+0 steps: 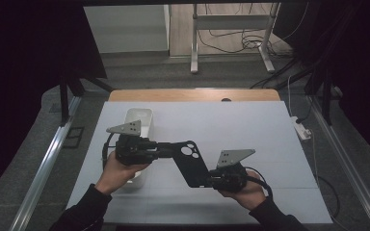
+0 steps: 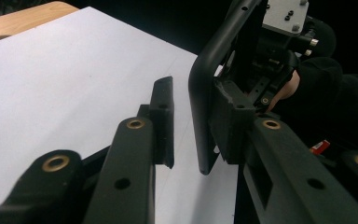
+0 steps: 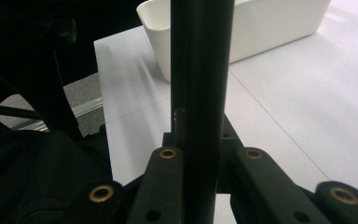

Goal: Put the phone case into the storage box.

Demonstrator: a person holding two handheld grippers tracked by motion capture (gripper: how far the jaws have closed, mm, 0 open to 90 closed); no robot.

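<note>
We hold a black phone case [image 1: 191,162] up over the white-covered bench [image 1: 250,130], stretched between our two hands near the middle of the near side. Our right gripper [image 1: 213,180] is clamped on the case's near right end; in the right gripper view the case's edge [image 3: 200,93] stands straight up between the two pads, pinched tight. Our left gripper [image 1: 166,150] comes in from the left at the end with the camera cutout. In the left gripper view one pad lies against the case [image 2: 205,93], while the other pad [image 2: 163,116] stands off with a clear gap, so these jaws are apart and have no hold on the case yet. A white bin [image 1: 139,122] sits on the bench at the far left, behind the left hand [image 1: 120,174]. We judge the work roughly midway: the case is lifted and secured on one side, the second grip is not yet made, and whatever follows, perhaps placing it in the bin, is left to do
</note>
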